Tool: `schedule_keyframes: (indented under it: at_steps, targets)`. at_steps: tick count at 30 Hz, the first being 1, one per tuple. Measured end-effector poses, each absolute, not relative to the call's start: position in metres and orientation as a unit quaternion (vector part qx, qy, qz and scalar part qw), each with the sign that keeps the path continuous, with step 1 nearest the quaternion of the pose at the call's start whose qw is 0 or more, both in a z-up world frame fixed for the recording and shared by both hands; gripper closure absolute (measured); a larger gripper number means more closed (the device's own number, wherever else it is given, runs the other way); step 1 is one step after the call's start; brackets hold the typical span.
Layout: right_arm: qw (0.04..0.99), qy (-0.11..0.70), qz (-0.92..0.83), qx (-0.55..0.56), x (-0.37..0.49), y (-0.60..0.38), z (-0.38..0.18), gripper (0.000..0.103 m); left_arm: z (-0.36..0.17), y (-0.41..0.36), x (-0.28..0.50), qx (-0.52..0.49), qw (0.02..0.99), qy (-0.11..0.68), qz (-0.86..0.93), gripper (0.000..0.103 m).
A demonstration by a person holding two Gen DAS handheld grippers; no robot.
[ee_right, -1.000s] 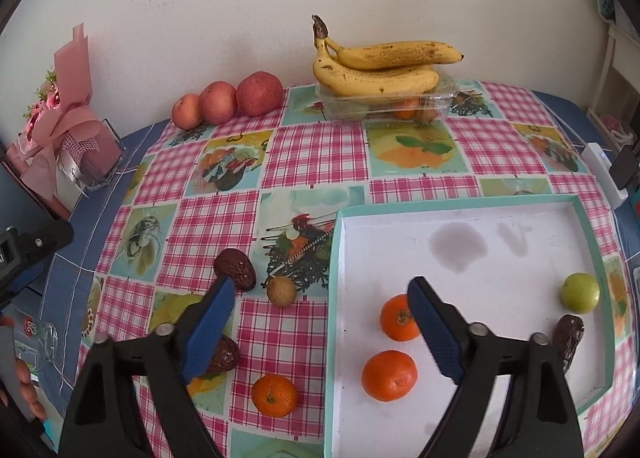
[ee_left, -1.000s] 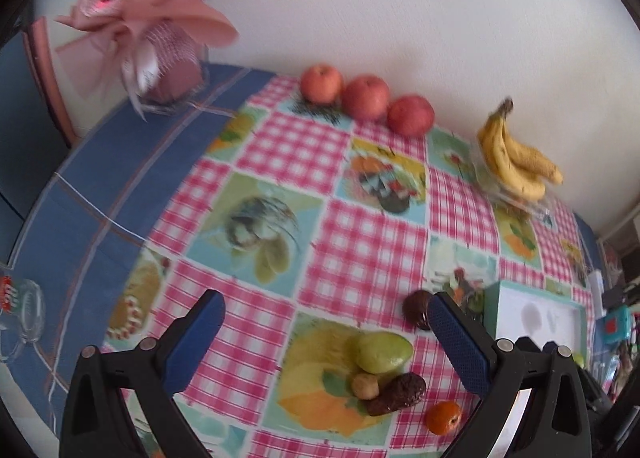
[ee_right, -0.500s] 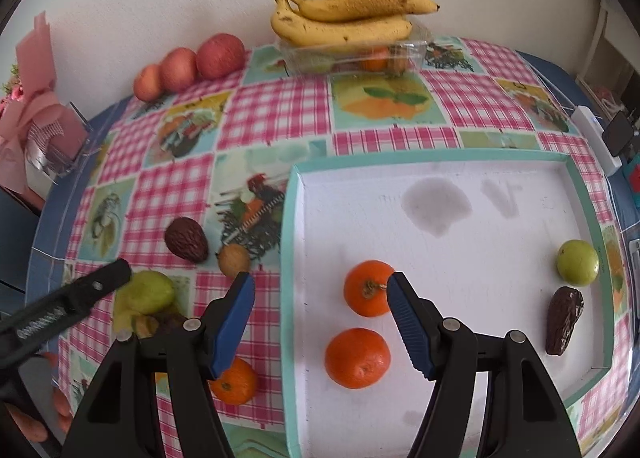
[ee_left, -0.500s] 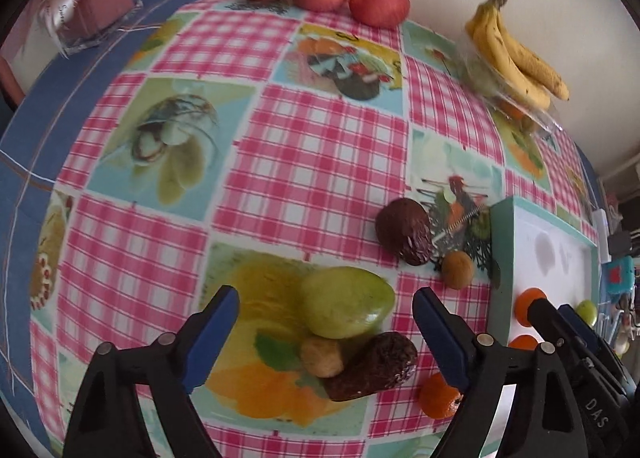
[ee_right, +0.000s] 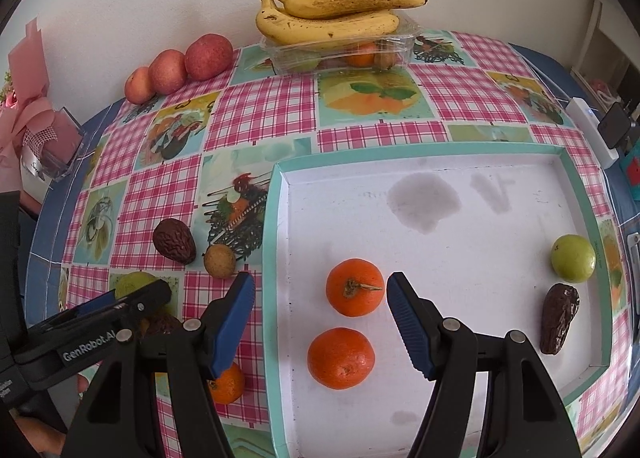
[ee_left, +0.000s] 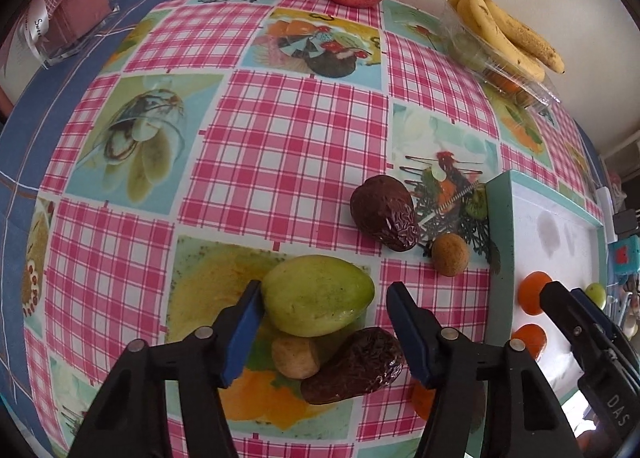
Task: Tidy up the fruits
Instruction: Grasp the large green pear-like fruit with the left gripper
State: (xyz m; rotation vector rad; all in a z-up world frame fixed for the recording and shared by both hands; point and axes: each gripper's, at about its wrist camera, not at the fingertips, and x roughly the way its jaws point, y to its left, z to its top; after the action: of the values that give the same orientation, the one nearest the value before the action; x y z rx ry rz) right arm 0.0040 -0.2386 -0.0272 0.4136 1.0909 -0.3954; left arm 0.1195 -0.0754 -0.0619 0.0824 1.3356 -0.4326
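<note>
My left gripper (ee_left: 322, 300) is open, its fingers on either side of a green mango (ee_left: 318, 295) on the tablecloth. A small brown fruit (ee_left: 295, 357) and a dark wrinkled date (ee_left: 354, 366) lie just below the mango. Another dark fruit (ee_left: 384, 212) and a round brown fruit (ee_left: 450, 255) lie near the tray's left rim (ee_left: 500, 238). My right gripper (ee_right: 320, 300) is open above the white tray (ee_right: 440, 194), over two oranges (ee_right: 355, 292) (ee_right: 341, 358). A green fruit (ee_right: 573, 258) and a date (ee_right: 559, 318) lie at the tray's right. A loose orange (ee_right: 228, 384) lies left of the tray.
Three red apples (ee_right: 182, 66) sit at the far edge by the wall. Bananas (ee_right: 332, 14) rest on a clear plastic box (ee_right: 340, 52) of fruit. A pink bouquet in a clear holder (ee_right: 48, 146) stands at the left. A white device (ee_right: 594, 130) lies at the right.
My left gripper has moved down and forward until its fingers straddle the green mango. My right gripper has dropped lower over the tray's two oranges.
</note>
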Motion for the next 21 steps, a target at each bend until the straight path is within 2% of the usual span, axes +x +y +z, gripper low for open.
schedule_keyframes:
  at_steps: [3,21]
  targets:
    - [0.816,0.511,-0.187,0.196,0.003,-0.24,-0.027,0.033,-0.061,-0.074,0.121,0.044,0.767,0.61,-0.194,0.045]
    - [0.813,0.514,-0.186,0.201,0.004,-0.243,-0.032,0.033,-0.056,-0.03,0.143,-0.01,0.778,0.608,-0.157,0.046]
